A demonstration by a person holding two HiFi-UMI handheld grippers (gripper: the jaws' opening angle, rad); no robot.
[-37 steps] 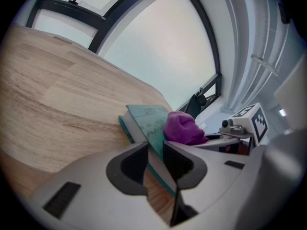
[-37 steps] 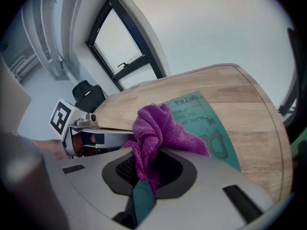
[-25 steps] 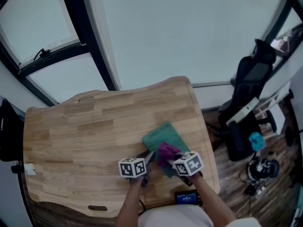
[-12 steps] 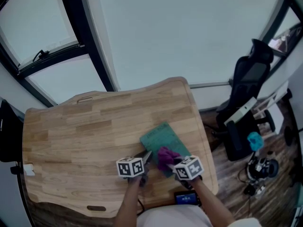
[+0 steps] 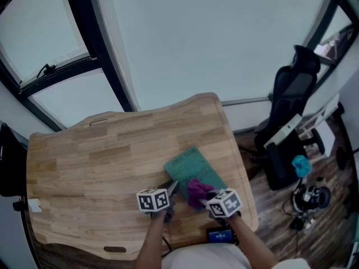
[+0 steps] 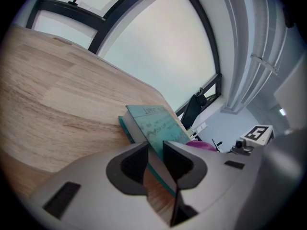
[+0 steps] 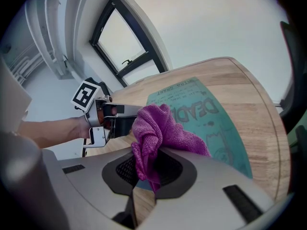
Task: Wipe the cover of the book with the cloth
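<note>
A teal book (image 5: 187, 166) lies flat on the wooden table (image 5: 101, 161), near its right front part. My left gripper (image 5: 171, 190) is shut on the book's near left edge; the cover and page block (image 6: 156, 121) run between its pads. My right gripper (image 5: 205, 195) is shut on a bunched purple cloth (image 5: 196, 188). The cloth (image 7: 156, 128) hangs out of the right gripper (image 7: 148, 164) and rests on the near end of the printed cover (image 7: 201, 104). From the left gripper (image 6: 154, 152) view a bit of cloth (image 6: 201, 145) shows beyond the book.
The table's right edge (image 5: 242, 167) runs close beside the book. A black office chair (image 5: 291, 100) and a small teal object (image 5: 302, 166) on the floor stand to the right. A dark window frame (image 5: 84, 49) runs behind the table. A small screen (image 5: 221, 235) sits at the front edge.
The right gripper and the cloth have slid a little toward me along the cover. The left gripper has stayed on the book's edge.
</note>
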